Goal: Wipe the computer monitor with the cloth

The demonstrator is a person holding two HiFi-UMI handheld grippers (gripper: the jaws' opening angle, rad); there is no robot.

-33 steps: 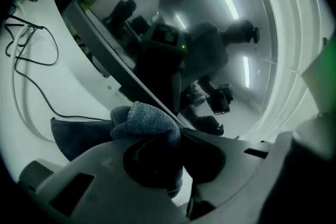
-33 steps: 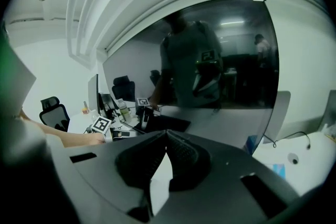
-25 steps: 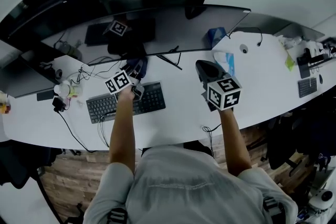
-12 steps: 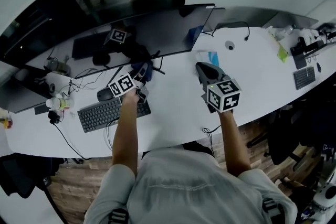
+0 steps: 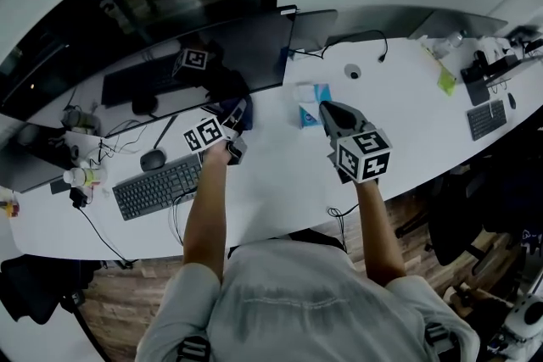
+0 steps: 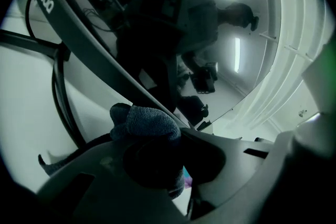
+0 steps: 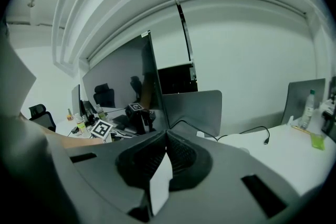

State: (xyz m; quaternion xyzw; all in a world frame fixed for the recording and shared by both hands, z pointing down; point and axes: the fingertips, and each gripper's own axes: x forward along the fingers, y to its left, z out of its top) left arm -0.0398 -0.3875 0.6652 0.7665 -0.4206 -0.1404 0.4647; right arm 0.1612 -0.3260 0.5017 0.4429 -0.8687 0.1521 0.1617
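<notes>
Nudging nearer the monitor (image 5: 170, 55) than before, clamping left claw (image 6: 157, 149) on bunched blue-grey cloth (image 6: 147, 120) poking toward 11 o'clock; holding right claw (image 7: 166, 135) pressed together.

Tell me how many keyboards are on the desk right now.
2. One keyboard lies at the left of the desk, beside the mouse; a second keyboard sits at the far right end. The one in the monitor is a reflection.

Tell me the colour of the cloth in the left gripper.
The cloth is dark blue-grey, seen best in the left gripper view.
</notes>
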